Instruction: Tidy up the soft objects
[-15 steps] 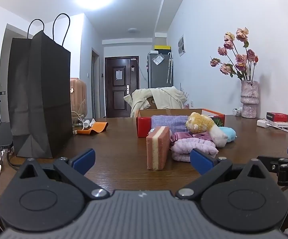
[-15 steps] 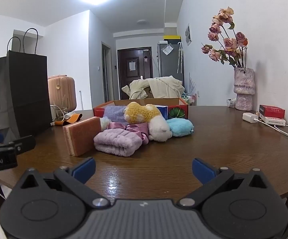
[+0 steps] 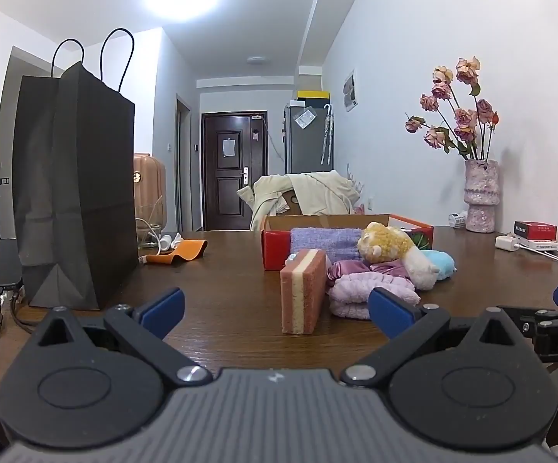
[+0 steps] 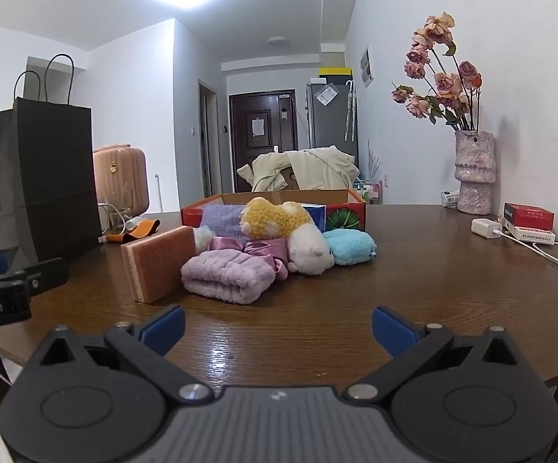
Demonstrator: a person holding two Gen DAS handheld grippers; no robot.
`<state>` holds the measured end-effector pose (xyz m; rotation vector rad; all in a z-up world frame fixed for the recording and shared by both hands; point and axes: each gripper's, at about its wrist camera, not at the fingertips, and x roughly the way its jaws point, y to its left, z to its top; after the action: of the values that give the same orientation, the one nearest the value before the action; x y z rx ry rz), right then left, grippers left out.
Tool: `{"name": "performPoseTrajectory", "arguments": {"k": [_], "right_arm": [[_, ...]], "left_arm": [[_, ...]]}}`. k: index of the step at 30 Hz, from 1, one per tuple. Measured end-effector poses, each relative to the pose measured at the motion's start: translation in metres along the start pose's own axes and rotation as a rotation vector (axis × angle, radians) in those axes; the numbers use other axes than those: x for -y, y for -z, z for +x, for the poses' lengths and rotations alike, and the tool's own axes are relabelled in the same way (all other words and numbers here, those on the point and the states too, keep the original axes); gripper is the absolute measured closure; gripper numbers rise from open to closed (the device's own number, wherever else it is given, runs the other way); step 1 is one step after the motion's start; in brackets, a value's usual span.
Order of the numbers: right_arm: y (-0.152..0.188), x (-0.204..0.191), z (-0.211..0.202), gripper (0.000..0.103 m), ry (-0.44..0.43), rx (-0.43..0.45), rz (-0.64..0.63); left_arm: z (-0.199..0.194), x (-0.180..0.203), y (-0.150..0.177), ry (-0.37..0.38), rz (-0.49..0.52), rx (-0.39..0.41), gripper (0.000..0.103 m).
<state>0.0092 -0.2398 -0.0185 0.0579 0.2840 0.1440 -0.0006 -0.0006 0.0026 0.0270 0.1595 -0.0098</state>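
Soft plush, folded lilac towel (image 4: 226,276) and an upright pink sponge block (image 3: 304,289) lie heaped on the tabletop (image 4: 414,281) before the red cardboard box (image 4: 346,212). Both tongs, left (image 3: 277,305) and right (image 4: 277,328), hang wide open and empty, so I judge nothing is started; next comes reaching in to pinch the nearest piece.

A: Table (image 4: 414,289), near centre?

B: A cluster of soft items. Sponge block (image 4: 159,264) stands on edge at the cluster's left. Folded towel (image 4: 226,276) lies just right of it, at the front. Plush toy (image 4: 290,231) rests behind the towel, on top of the pile. Small cushion (image 4: 350,247) touches the plush on its right.

A: Behind the cluster?

B: Open box (image 4: 279,202), with a folded cloth (image 3: 325,237) draped at its front wall.

A: Far left?

B: Paper bag (image 3: 74,193), upright; a phone (image 3: 2,266) lies left of it.

A: Far right?

B: Vase (image 4: 474,171) against the wall; small boxes (image 4: 530,218) in front of it, nearer the edge.
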Motion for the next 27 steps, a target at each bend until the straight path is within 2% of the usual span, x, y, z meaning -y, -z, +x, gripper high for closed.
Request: {"name": "performPoseTrajectory", "arguments": {"k": [27], "right_arm": [[-0.0045, -0.0035, -0.0002, 0.0, -0.017, 0.007, 0.008]], "left_arm": [[0.0003, -0.0009, -0.0055, 0.002, -0.013, 0.004, 0.0]]}}
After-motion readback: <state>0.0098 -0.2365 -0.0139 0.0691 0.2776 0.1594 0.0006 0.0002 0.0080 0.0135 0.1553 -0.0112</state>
